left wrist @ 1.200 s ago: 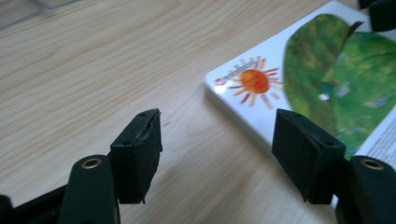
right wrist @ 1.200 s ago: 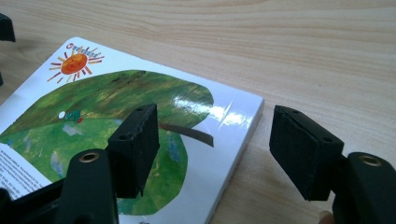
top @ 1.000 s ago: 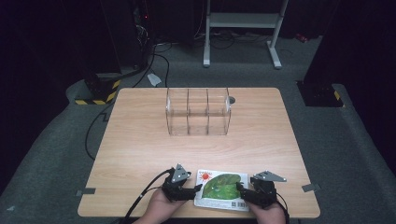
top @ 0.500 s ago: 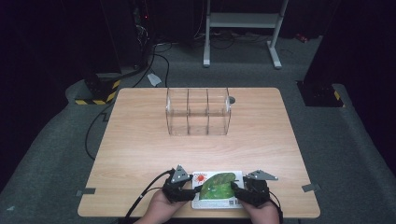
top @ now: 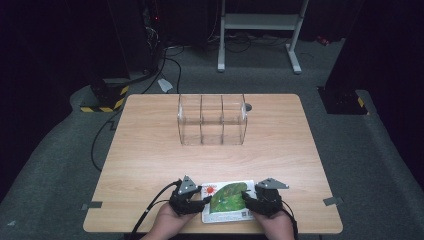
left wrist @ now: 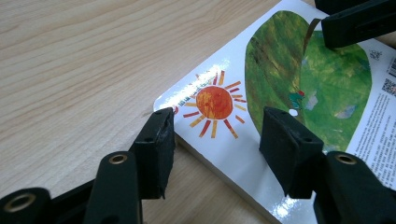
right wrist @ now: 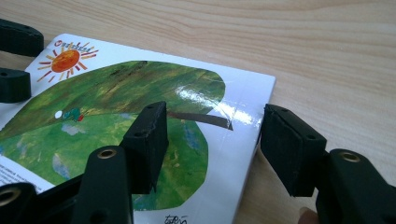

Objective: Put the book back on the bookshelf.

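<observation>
A picture book (top: 227, 201) with a green leaf and an orange sun on its white cover lies flat at the table's near edge. My left gripper (top: 202, 200) straddles its left edge (left wrist: 219, 135): one jaw sits on the wood against the edge, the other over the cover by the sun (left wrist: 214, 101). Its jaws have just been closing, and the book's edge is between them. My right gripper (top: 247, 200) straddles the right edge (right wrist: 217, 130), with one jaw above the leaf (right wrist: 116, 107) and the other just off the edge. Its jaws have also narrowed within the last second.
A clear box (top: 212, 120) with three compartments stands at the middle of the far half of the wooden table (top: 150, 150). A small grey disc (top: 248, 106) lies behind the box. Tape marks (top: 332, 201) sit at the near corners.
The right gripper has moved left onto the book's right edge, and the book has shifted slightly left. Both grippers' jaws look narrower. The left hand has stayed put.
</observation>
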